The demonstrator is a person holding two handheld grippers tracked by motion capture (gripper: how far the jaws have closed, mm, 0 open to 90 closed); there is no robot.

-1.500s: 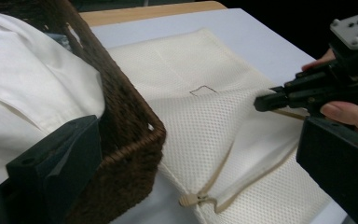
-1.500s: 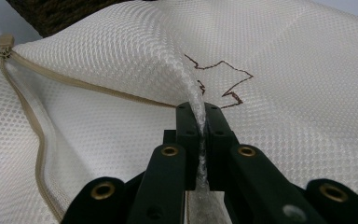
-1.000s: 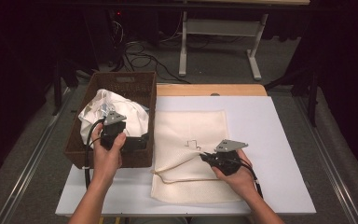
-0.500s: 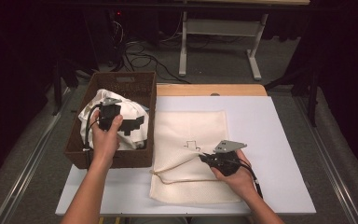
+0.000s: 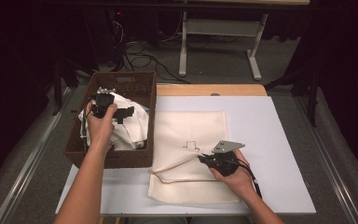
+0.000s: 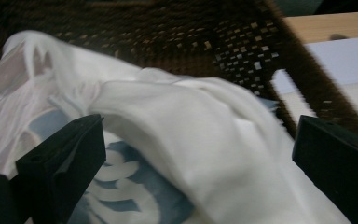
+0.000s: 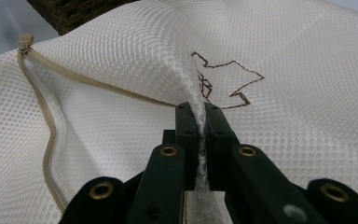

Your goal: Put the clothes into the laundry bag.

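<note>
Cream mesh fabric, a zippered laundry bag (image 5: 193,158), is lying flat on the white table (image 5: 270,140), just right of a dark woven basket (image 5: 121,84) sitting at the table's nine o'clock edge. The right gripper (image 5: 204,160) is resting on the bag toward its four o'clock side, its jaws closed tight and pinching up a ridge of the mesh (image 7: 198,116) beside a small brown stitched emblem (image 7: 223,84). A tan zipper (image 7: 46,107) is curving away at the jaws' ten o'clock. Inside the basket, a crumpled white garment (image 5: 133,123) with a pale blue print (image 6: 130,196) is filling most of the floor. The left gripper (image 5: 129,113) is hovering over this garment, pointing toward three o'clock, jaws spread wide with a fold of white cloth lying between them; the blurred picture seems to show them gripping nothing.
</note>
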